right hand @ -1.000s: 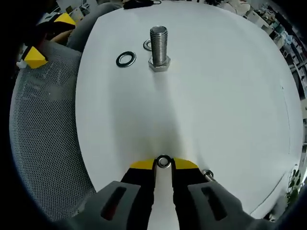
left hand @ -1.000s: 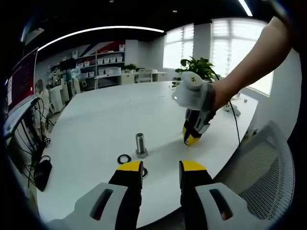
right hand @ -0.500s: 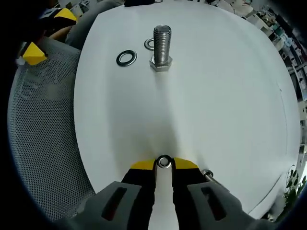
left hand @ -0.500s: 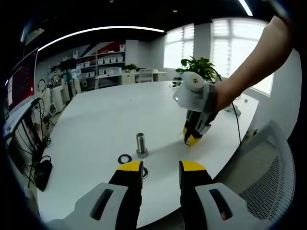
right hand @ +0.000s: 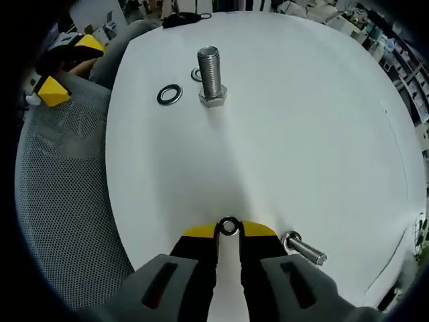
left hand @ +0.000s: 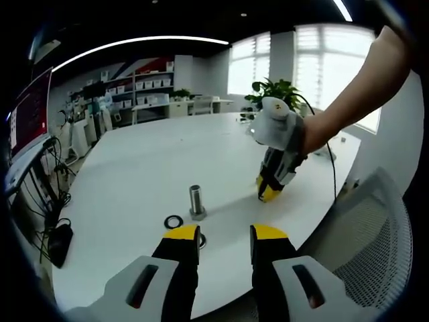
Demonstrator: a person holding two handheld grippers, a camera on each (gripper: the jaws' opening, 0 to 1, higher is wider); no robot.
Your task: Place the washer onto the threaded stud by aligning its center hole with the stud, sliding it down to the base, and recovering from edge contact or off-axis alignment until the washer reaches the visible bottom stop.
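Note:
An upright threaded stud (left hand: 196, 200) (right hand: 209, 74) stands on its hex base on the white table (right hand: 301, 134). My right gripper (right hand: 229, 231) is shut on a small steel washer (right hand: 229, 227), held edge-up between its yellow tips, well short of the stud. From the left gripper view, the right gripper (left hand: 271, 188) hangs tip-down over the table to the right of the stud, held by a person's hand. My left gripper (left hand: 224, 236) is open near the table's edge, with nothing between its jaws.
A loose washer (left hand: 173, 221) (right hand: 169, 94) lies beside the stud, and a second washer (right hand: 196, 74) is half hidden behind it. A loose bolt (right hand: 303, 247) lies by my right jaw. A grey mesh chair (right hand: 60, 201) (left hand: 375, 241) stands at the table's edge.
The right gripper, still holding its washer, has lifted and tilted a little; the stud now sits further left in its view and the loose bolt shows more. The left gripper has stayed put.

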